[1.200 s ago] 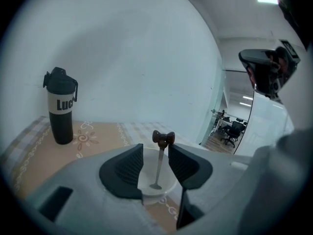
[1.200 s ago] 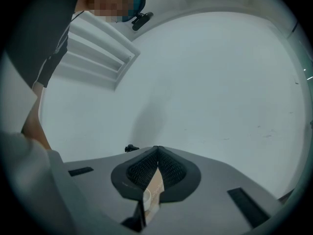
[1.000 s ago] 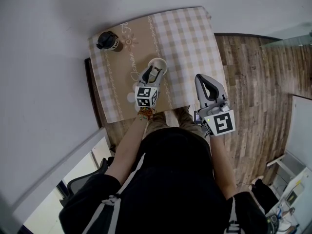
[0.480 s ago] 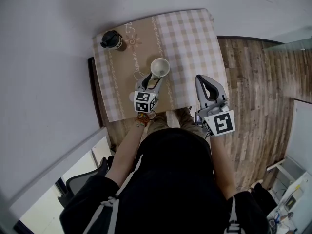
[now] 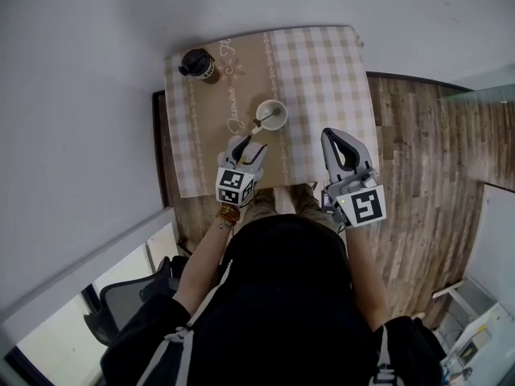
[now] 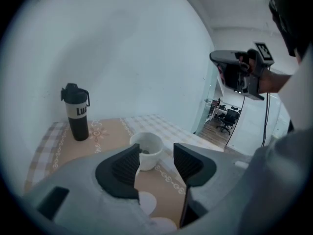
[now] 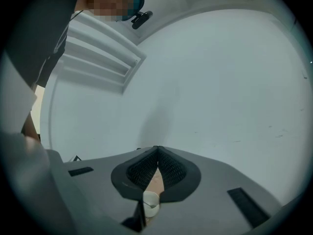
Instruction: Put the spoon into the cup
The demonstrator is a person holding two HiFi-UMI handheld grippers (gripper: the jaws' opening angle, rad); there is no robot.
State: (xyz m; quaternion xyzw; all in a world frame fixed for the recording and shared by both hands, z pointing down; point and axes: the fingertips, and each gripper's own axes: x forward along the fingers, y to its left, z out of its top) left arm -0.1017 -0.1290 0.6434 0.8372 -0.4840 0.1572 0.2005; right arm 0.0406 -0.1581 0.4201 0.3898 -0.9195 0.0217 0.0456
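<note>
My left gripper (image 6: pixel 156 153): jaws spread wide, just been opening, nothing btwn them. Ridged black pads face each other on smooth grey plastic shells. Past the gap, the left gripper view shows the round glossy white cup (image 6: pixel 149 156) upright on the tabletop (image 5: pixel 322 71), w/ only a dark bit visible inside its rim.

The head view makes that bit out: a thin metal spoon (image 5: pixel 261 121) sits in the cup, handle leaning over the rim on the side near my left jaws, not touching them.

My right gripper (image 7: pixel 157 150): jaws pressed together, mesh-textured pads meeting at the tips, pinching nothing. Its view is mostly bare white wall; the cup and spoon handle show tiny through the slit under the pads. The head view puts it by the tabletop's near right edge, well apart from the cup.

A tall black cylindrical flask (image 6: pixel 77 112) w/ lid and loop handle stands at the far left corner. White letters "LU" read in the left gripper view, the rest curves away; the head view shows mainly its top.

A beige-white checked cloth (image 5: pixel 338 111) has a brown band (image 5: pixel 241 75) w/ cursive script, too small to read. The floor (image 5: pixel 410 135) is wood plank.
</note>
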